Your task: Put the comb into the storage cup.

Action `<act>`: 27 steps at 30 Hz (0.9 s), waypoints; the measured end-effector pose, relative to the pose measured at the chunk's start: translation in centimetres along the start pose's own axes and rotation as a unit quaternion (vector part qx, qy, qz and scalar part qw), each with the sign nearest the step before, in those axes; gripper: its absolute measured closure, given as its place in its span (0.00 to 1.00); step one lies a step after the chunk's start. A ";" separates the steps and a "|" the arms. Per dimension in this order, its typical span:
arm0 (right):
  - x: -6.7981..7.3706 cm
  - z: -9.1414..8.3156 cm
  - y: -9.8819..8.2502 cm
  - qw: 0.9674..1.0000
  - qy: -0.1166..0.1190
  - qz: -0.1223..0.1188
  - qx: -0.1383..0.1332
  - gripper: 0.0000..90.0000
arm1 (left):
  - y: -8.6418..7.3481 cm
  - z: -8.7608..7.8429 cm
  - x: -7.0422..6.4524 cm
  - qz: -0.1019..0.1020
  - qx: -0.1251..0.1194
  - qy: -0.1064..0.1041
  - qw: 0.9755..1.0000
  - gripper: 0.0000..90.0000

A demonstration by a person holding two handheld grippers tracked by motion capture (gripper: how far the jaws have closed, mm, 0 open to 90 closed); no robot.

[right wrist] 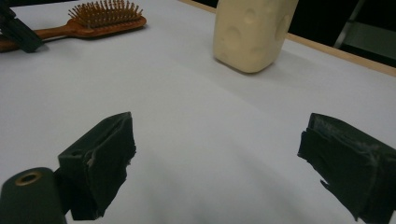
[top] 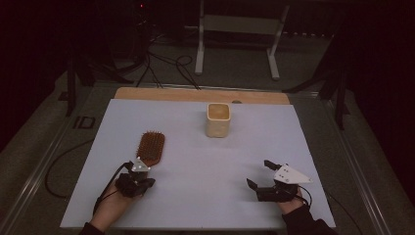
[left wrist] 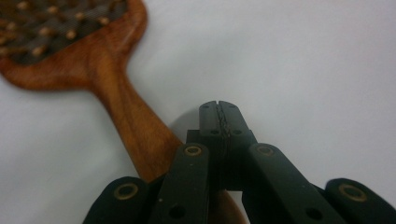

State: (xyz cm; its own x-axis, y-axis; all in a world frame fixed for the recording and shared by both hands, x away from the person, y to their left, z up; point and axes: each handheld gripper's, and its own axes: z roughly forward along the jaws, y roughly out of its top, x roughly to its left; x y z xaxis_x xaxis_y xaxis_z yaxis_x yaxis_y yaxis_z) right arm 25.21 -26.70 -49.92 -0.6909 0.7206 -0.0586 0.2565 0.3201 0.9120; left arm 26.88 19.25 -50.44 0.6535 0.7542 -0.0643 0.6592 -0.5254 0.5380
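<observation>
A wooden hairbrush [top: 150, 147] lies bristles-up on the white table cover [top: 195, 196], left of centre. A cream square cup [top: 218, 120] stands upright toward the back middle. My left gripper [top: 146, 181] rests at the brush's handle end. In the left gripper view its jaws [left wrist: 219, 114] are pressed together with nothing between them, and the handle [left wrist: 135, 126] runs beside and under them on the left. My right gripper [top: 259, 173] sits at the front right, open wide over bare cover. From it I see the cup [right wrist: 252, 32] and the hairbrush [right wrist: 105, 18] farther off.
A strip of wooden table edge [top: 200, 94] shows behind the white cover. Beyond it stand a metal frame [top: 240, 29] and floor cables [top: 166, 68] in the dark. Bare cover lies between the two grippers and in front of the cup.
</observation>
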 end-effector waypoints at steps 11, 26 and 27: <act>0.0 0.0 0.0 1.000 0.000 -0.001 0.001 0.10 | -0.9 -1.0 1.2 -0.006 0.007 0.014 1.000 1.00; 0.0 0.1 0.0 1.000 0.001 0.000 0.001 0.10 | -2.1 -2.4 3.4 -0.024 0.020 0.037 0.999 1.00; 0.0 0.1 0.0 1.000 0.001 0.000 0.001 0.10 | -2.2 -2.4 3.5 -0.026 0.018 0.038 0.999 1.00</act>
State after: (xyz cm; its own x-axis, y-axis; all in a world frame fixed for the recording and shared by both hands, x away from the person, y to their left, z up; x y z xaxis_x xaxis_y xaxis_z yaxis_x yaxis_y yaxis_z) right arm 25.27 -26.63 -49.96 -0.6927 0.7190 -0.0571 0.2585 0.3214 0.9110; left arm 26.82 23.98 -49.77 0.5886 0.8080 -0.0257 0.7056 -0.4980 0.5041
